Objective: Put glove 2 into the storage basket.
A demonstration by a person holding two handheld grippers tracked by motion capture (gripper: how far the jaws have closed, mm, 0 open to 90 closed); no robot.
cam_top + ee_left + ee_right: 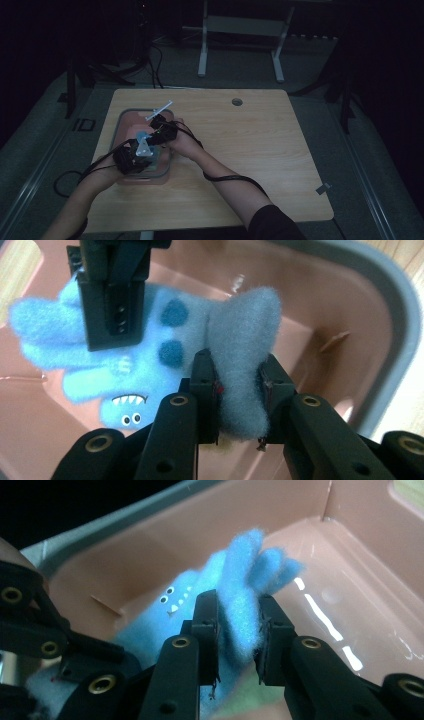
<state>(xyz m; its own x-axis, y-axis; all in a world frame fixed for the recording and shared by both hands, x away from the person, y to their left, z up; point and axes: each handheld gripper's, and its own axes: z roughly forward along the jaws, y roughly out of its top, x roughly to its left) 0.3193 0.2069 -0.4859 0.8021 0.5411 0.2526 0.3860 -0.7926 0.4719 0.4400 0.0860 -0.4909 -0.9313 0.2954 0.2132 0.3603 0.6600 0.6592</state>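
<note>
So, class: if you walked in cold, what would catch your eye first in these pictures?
A fluffy blue monster toy with dark spots, little teeth and eyes, held over a pink bin with a grey rim. The left tongs pinch one grey-blue limb and the right tongs pinch another. Around it lies a wooden table in a dark room.

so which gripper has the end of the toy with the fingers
The right gripper: it is shut on the blue plush toy just below its finger-like tips, while the left gripper pinches the plain grey-blue flap.
</note>
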